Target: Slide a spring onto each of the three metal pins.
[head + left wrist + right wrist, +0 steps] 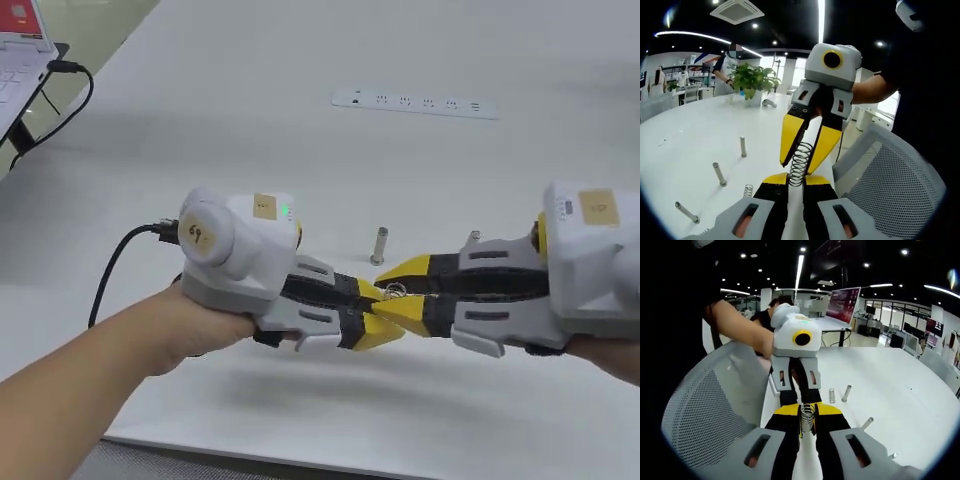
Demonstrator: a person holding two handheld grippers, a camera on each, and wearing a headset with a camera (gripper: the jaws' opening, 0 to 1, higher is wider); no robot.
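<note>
Left gripper point(795, 179) pinches spring point(801, 159); hold of right gripper point(807, 412) unclear.

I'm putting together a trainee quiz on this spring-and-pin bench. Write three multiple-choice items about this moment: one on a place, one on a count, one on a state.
1. Where is the loose spring?
A. On the table, near the pins
B. Inside a box
C. On the floor

2. How many metal pins does the left gripper view show?
A. One
B. Three
C. Five

3. What state is the held spring in?
A. Threaded on a pin
B. Lying flat on the table
C. Up in the air between jaw tips

Answers:
1 A: the loose spring sits on the white top close to the pins.
2 B: three separate pins show on the table.
3 C: the held spring hangs where the left gripper and right gripper meet tip to tip, clear of the table.
</note>
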